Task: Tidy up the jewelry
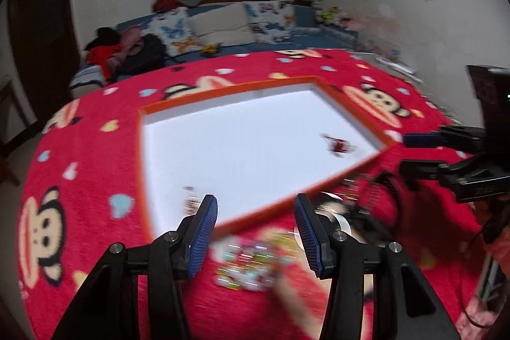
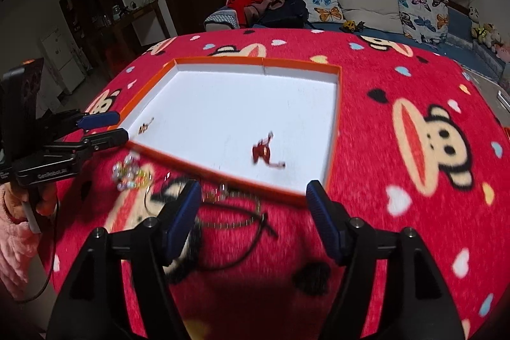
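Jewelry is mostly loose on the red blanket: a bead bracelet (image 1: 247,265) lies just under the spread, empty left hand-held gripper (image 1: 256,239); a dark necklace (image 2: 236,220) lies by the spread, empty right hand-held gripper (image 2: 255,225). Next, I'd judge, pinch one and lift it over the orange rim. Farther in the tray (image 2: 333,129): a red trinket (image 2: 263,152) and a small charm (image 2: 145,126).

An orange-rimmed white tray (image 2: 334,129) lay on a red monkey-print blanket (image 2: 414,212). A red ornament (image 2: 263,151) sat near the tray's front edge, a small charm (image 2: 145,126) by its left corner. The right gripper (image 2: 253,223) hovered, jaws apart, over a dark necklace (image 2: 236,219) and beaded bracelet (image 2: 130,176).
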Action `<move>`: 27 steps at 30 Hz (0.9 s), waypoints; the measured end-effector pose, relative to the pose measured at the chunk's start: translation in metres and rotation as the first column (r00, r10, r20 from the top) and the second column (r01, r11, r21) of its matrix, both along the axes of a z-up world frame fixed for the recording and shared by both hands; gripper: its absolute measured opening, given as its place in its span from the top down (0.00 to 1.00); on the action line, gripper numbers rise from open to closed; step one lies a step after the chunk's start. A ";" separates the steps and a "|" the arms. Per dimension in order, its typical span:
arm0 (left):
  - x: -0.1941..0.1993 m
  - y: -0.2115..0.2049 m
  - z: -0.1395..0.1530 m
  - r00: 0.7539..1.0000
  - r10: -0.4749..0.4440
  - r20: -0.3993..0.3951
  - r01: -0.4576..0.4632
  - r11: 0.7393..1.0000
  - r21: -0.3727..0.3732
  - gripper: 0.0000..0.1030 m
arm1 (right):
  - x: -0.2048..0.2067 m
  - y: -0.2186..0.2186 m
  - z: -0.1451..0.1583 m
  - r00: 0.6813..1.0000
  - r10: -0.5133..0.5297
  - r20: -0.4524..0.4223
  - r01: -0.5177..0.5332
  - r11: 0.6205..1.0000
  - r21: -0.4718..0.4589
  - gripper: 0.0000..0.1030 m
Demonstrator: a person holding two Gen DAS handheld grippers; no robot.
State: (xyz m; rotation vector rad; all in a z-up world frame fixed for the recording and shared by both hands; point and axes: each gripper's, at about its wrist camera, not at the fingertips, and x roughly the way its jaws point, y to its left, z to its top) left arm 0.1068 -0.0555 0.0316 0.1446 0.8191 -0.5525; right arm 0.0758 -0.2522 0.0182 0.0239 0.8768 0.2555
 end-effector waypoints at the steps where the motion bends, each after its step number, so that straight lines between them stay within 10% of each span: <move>1: -0.005 -0.004 0.000 1.000 -0.022 -0.010 0.022 1.000 -0.014 0.48 | -0.004 0.000 -0.002 1.000 -0.004 -0.004 0.004 1.000 -0.006 0.33; 27: -0.017 -0.091 -0.034 0.934 -0.323 -0.152 0.306 0.944 -0.125 0.48 | -0.061 -0.022 -0.026 0.993 0.008 -0.116 -0.007 1.000 0.004 0.30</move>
